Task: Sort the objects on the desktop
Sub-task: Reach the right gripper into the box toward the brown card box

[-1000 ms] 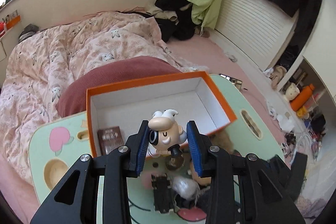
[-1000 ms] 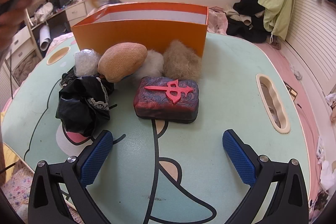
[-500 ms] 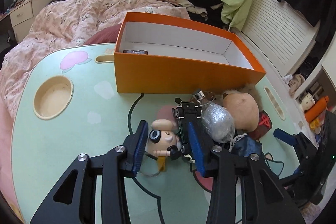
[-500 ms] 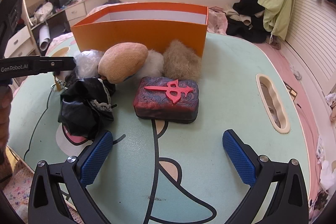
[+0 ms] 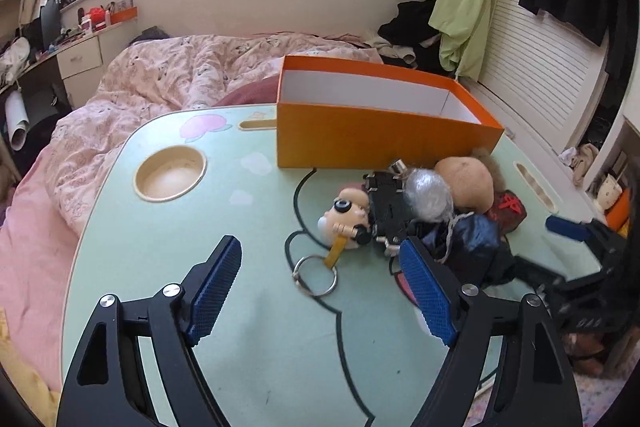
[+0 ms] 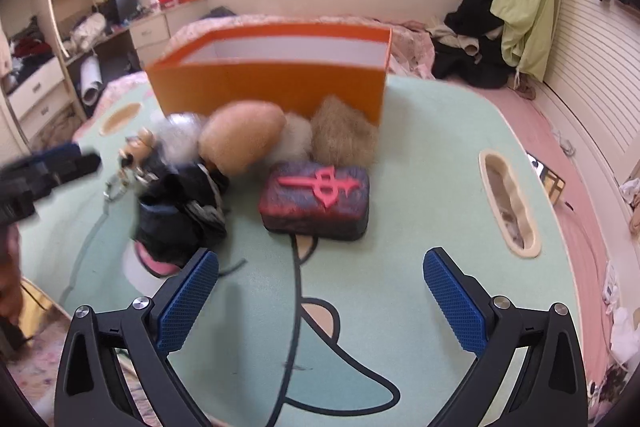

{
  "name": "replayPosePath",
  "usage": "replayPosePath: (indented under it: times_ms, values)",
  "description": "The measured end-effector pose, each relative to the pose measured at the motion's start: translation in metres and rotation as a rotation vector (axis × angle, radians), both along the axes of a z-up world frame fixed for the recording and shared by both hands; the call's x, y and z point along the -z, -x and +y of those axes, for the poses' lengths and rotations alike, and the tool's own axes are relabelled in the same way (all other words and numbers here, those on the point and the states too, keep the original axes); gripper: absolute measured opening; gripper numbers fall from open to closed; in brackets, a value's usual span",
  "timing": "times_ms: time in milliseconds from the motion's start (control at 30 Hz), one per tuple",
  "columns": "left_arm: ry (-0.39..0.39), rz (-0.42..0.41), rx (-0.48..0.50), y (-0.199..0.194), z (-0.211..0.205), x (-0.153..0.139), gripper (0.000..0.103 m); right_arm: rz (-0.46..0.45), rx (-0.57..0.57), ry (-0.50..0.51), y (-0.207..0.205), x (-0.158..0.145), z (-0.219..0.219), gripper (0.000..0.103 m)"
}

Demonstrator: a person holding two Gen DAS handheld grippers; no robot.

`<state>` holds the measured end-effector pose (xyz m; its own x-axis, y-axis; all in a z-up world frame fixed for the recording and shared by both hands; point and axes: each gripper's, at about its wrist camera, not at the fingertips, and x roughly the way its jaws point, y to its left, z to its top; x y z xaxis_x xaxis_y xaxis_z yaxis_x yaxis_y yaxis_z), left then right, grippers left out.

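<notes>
**Keychain figure lies free on the worktop**

The left gripper hangs over the green worktop, its jaws opening and gripping nothing; only the key ring lies between the blue pads. The figure lies on its side just beyond the fingertips, touching the black toy at the edge of the pile. Behind the pile stands the orange box (its inside is mostly hidden from here). The right gripper has its jaws wide apart and empty, pointing at the red case, which lies apart from the pads, in front of the fur balls.
</notes>
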<state>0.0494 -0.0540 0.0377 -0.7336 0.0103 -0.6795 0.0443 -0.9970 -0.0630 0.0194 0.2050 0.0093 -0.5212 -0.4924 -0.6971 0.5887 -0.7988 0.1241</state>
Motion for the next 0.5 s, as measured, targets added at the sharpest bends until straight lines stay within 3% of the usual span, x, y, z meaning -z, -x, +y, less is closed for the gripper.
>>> replayPosePath:
  times_ms: [133, 300, 367, 433, 500]
  values:
    - [-0.006, -0.041, -0.016, -0.001, -0.005, 0.014, 0.081, -0.02, -0.066, 0.105, 0.012, -0.05, -0.004, 0.103]
    - [0.049, -0.085, -0.041, 0.009, 0.004, 0.03, 0.082, -0.145, -0.18, 0.181, 0.05, -0.107, -0.059, 0.103]
    - [0.09, -0.085, -0.038, 0.008, 0.011, 0.031, 0.083, -0.236, -0.219, 0.172, 0.071, -0.113, -0.095, 0.103]
    - [0.089, -0.077, -0.022, 0.007, 0.015, 0.029, 0.092, -0.334, -0.226, 0.136, 0.098, -0.109, -0.133, 0.101]
    - [0.09, -0.071, -0.023, 0.005, 0.017, 0.028, 0.095, -0.425, -0.229, 0.085, 0.121, -0.095, -0.169, 0.091]
